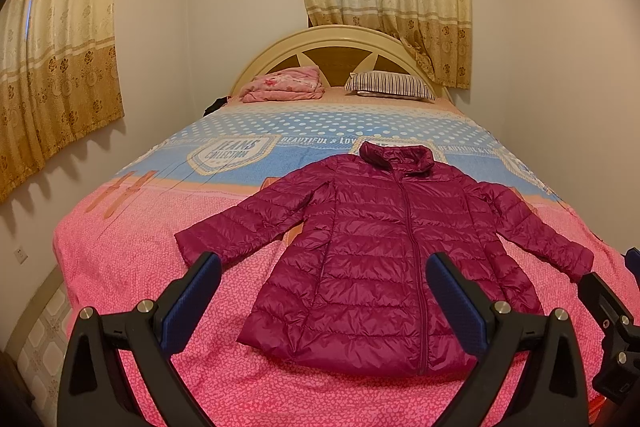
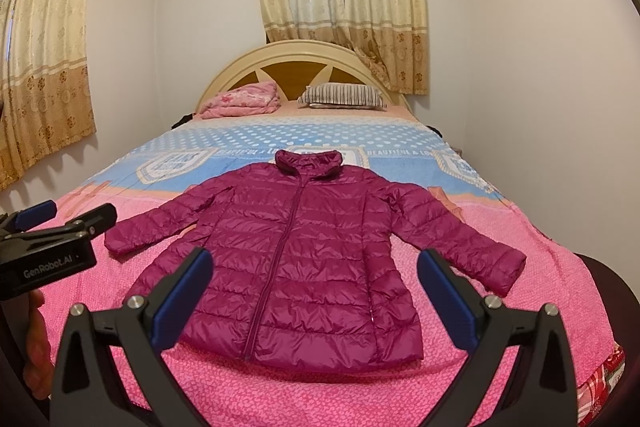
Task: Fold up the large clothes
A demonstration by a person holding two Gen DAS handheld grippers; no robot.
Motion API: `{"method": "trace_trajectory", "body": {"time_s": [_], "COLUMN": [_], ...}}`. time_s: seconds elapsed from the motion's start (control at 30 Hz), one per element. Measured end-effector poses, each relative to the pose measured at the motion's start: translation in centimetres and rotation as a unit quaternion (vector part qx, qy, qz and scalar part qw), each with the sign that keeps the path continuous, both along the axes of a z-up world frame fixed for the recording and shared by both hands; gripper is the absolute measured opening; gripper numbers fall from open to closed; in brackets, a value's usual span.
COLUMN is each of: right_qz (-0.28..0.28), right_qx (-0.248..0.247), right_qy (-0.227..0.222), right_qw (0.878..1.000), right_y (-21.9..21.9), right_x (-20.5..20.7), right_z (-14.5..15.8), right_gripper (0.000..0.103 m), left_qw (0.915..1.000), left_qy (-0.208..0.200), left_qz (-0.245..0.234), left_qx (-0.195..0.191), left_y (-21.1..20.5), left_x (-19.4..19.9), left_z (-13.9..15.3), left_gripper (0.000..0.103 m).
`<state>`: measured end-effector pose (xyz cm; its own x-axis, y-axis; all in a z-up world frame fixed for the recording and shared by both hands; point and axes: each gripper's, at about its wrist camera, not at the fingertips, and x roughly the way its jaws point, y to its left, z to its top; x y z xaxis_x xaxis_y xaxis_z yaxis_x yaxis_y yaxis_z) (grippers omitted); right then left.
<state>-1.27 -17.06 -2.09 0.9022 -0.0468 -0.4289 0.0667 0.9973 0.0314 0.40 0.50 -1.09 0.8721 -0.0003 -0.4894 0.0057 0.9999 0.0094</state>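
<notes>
While both grippers, left (image 1: 324, 279) and right (image 2: 314, 275), hover with jaws apart, the jacket (image 2: 304, 259) lies flat on the bed (image 2: 560, 267), unfolded.

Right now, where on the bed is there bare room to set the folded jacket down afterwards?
Widest free patch: the blue dotted quilt between the jacket collar and the striped pillow and pink bundle. Narrower strips: pink quilt outside each sleeve, and along the foot edge below the hem. The headboard end is crowded. Both the left gripper and right gripper hang open, empty.
</notes>
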Motion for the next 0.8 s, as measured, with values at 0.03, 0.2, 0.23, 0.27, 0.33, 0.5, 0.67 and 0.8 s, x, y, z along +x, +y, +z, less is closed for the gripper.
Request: {"method": "trace_trajectory", "body": {"time_s": [0.03,0.2,0.23,0.27,0.33,0.5,0.67,0.8], "right_qz": [0.0,0.0,0.0,0.001,0.001,0.001,0.002,0.003], "right_qx": [0.0,-0.001,-0.001,0.0,0.0,0.001,0.0,0.001], "right_qy": [0.0,-0.001,0.0,0.0,0.001,0.001,0.001,0.003], "right_qw": [1.0,1.0,1.0,1.0,1.0,1.0,1.0,1.0], "right_y": [-0.02,0.05,0.0,-0.05,-0.03,0.02,0.18,0.23], "right_x": [0.1,0.06,0.09,0.1,0.08,0.07,0.03,0.1], "right_z": [-0.03,-0.02,0.0,0.12,0.11,-0.02,0.22,0.14], "right_gripper": [0.103,0.103,0.103,0.103,0.103,0.103,0.103,0.103], "left_qw": [1.0,1.0,1.0,1.0,1.0,1.0,1.0,1.0], "left_qy": [0.0,-0.002,-0.002,-0.001,-0.001,-0.002,-0.002,-0.001], "left_qz": [0.0,0.002,0.003,0.003,0.004,0.003,0.004,0.003], "left_qx": [0.0,-0.001,-0.002,-0.002,-0.003,-0.003,-0.004,-0.004], "left_y": [0.0,0.04,0.13,0.16,0.16,0.14,0.33,0.45], "left_x": [-0.01,0.01,0.03,0.06,0.07,0.06,0.06,0.07], "left_z": [0.01,0.06,0.05,0.03,0.02,0.01,0.0,0.02], "left_gripper": [0.102,0.102,0.102,0.102,0.102,0.102,0.102,0.102]}}
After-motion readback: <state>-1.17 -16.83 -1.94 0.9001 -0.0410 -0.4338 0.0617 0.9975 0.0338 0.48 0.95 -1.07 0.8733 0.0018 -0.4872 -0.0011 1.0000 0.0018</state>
